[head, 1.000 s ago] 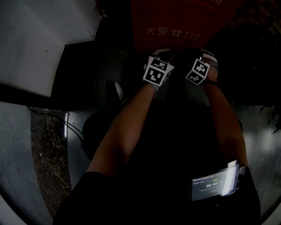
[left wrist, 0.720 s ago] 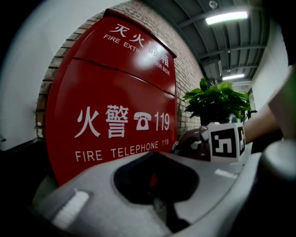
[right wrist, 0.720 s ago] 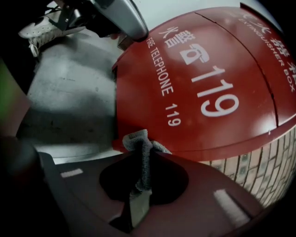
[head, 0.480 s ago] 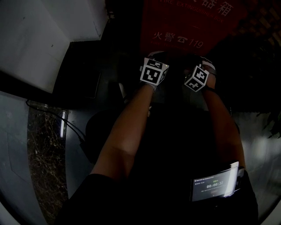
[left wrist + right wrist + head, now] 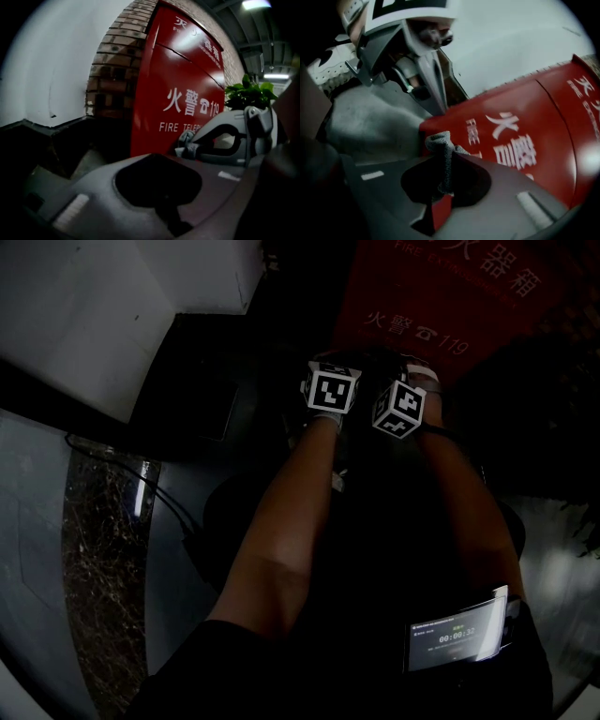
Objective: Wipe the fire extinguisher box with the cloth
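The red fire extinguisher box (image 5: 422,296) stands in front of me, with white lettering on its door (image 5: 187,79) (image 5: 534,136). My right gripper (image 5: 443,152) is shut on a bunched grey cloth (image 5: 440,145), held just in front of the box's lower part. In the left gripper view that cloth (image 5: 186,143) shows at the right gripper's tip. My left gripper (image 5: 157,161) is shut with nothing in it, close beside the right one. In the head view the left gripper (image 5: 328,390) and right gripper (image 5: 399,409) sit side by side at the box's foot; their jaws are hidden there.
A white wall (image 5: 84,315) and brick wall (image 5: 117,70) lie left of the box, with a dark ledge (image 5: 197,390) below. A green plant (image 5: 246,93) stands right of the box. A cable (image 5: 159,507) runs on the glossy floor. A screen (image 5: 459,634) hangs at my waist.
Both grippers have drawn closer together, the right one shifting left towards the left one. The head view has swung, so the red box now sits further right.
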`<state>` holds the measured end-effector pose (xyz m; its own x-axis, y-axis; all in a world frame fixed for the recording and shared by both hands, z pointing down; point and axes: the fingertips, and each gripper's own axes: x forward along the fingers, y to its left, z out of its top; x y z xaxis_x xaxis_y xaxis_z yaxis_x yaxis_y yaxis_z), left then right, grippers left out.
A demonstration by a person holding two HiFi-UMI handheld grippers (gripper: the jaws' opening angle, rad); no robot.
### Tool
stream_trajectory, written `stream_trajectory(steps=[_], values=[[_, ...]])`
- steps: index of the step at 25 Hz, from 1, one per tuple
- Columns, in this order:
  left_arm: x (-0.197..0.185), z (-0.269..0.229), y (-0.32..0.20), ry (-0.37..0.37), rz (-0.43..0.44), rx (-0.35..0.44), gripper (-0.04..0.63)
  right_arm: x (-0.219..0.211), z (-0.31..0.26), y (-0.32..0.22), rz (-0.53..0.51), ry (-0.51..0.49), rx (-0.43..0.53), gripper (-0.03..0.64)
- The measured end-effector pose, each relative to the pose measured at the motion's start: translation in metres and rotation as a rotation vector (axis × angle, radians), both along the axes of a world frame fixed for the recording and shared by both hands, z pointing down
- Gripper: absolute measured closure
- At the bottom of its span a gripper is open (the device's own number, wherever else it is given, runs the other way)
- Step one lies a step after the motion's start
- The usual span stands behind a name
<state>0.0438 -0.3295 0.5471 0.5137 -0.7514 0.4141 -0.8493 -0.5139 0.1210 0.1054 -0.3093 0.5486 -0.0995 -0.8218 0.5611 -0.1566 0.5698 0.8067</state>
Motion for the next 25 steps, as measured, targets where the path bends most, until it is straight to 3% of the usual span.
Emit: stream_trajectory(steps=[6,11,19,25], values=[[-0.03,0.003,-0.011,-0.033,-0.069,-0.03,0.592,-0.057,0.019,-0.013,-0.092,-0.013,-0.025,0.586],[-0.034,0.014,-0.017,-0.002,-0.097,-0.07,0.592,-0.078,0.03,-0.027,-0.116,-0.01,-0.027,0.586],[-0.03,0.026,-0.022,0.001,-0.094,-0.088,0.592,-0.077,0.036,-0.032,-0.152,0.003,-0.017,0.587],[-0.023,0.032,-0.021,-0.017,-0.062,-0.081,0.592,-0.057,0.038,-0.028,-0.112,-0.019,-0.03,0.588]])
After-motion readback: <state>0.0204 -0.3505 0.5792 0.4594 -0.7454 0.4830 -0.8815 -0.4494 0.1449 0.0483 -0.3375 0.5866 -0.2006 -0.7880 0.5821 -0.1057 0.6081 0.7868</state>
